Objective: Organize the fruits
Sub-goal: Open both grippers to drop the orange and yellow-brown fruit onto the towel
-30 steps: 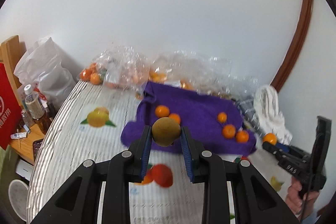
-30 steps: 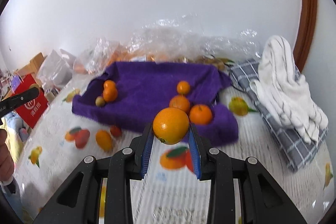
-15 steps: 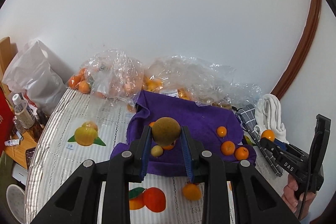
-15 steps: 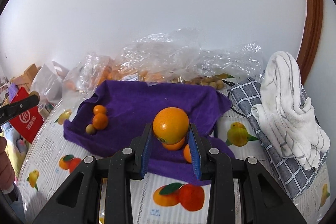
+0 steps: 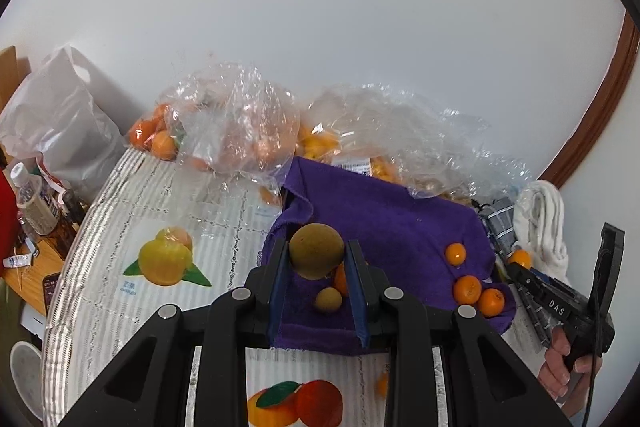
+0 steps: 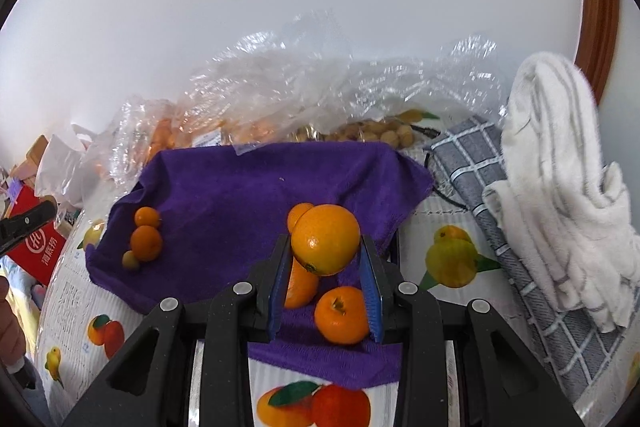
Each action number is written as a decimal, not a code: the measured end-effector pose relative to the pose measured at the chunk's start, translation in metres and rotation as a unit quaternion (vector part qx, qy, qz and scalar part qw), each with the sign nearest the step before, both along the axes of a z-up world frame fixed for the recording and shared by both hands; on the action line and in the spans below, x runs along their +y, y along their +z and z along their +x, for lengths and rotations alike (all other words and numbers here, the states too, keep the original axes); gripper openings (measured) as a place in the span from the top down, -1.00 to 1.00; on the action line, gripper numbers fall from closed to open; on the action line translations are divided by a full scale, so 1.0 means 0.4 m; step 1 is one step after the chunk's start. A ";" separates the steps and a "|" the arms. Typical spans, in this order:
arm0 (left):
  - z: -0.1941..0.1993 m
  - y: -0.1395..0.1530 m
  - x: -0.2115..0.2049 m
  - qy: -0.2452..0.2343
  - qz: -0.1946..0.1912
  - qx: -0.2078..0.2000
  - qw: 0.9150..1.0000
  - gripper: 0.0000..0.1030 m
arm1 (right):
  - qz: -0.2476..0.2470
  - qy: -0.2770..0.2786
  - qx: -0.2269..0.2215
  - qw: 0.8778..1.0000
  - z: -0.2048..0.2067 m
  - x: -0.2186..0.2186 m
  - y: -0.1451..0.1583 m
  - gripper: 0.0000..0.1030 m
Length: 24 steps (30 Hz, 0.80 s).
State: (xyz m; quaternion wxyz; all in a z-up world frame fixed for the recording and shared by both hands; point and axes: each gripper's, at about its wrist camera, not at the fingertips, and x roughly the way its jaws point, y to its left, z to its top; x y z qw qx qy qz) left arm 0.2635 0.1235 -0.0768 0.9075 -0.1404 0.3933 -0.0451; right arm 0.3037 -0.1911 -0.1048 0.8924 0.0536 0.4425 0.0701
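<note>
Both grippers loaded, both over the near edge of the purple towel (image 6: 256,187) spread on the desk (image 5: 120,211).

Left gripper (image 5: 316,261): jaws clenched on a brown round fruit (image 5: 316,250), held clear of the towel. Under it on the cloth lie a small tan fruit (image 5: 328,300) and an orange one, mostly hidden behind the right jaw.

Right gripper (image 6: 325,255): jaws clenched on a large orange (image 6: 325,239), carried above the towel's near right corner. A mandarin (image 6: 341,314) lies on the cloth directly below; two more orange fruits sit behind the jaws, partly covered.

Progress, my judgement: partway. Two small groups have formed on the towel, one toward its left edge (image 6: 146,241), one toward its right (image 5: 474,287). The two carried fruits are not yet set down. Much fruit remains in the clear plastic bags (image 5: 240,123) along the far edge of the desk.

Unclear: how many fruits the bags hold; the crinkled film blurs them. One orange spot on the desk near the towel's front edge is cut off by the left gripper body. The sorting rule cannot be read off with certainty.
</note>
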 end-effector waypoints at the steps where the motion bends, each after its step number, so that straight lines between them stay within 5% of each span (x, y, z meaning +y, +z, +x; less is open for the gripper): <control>1: 0.009 -0.009 -0.005 -0.001 0.003 0.004 1.000 0.48 | 0.001 0.001 0.005 1.000 0.012 -0.001 -0.012 0.36; 24: 0.103 -0.153 -0.084 -0.018 0.048 0.051 0.997 0.48 | -0.033 0.018 0.061 0.997 0.112 0.020 -0.143 0.36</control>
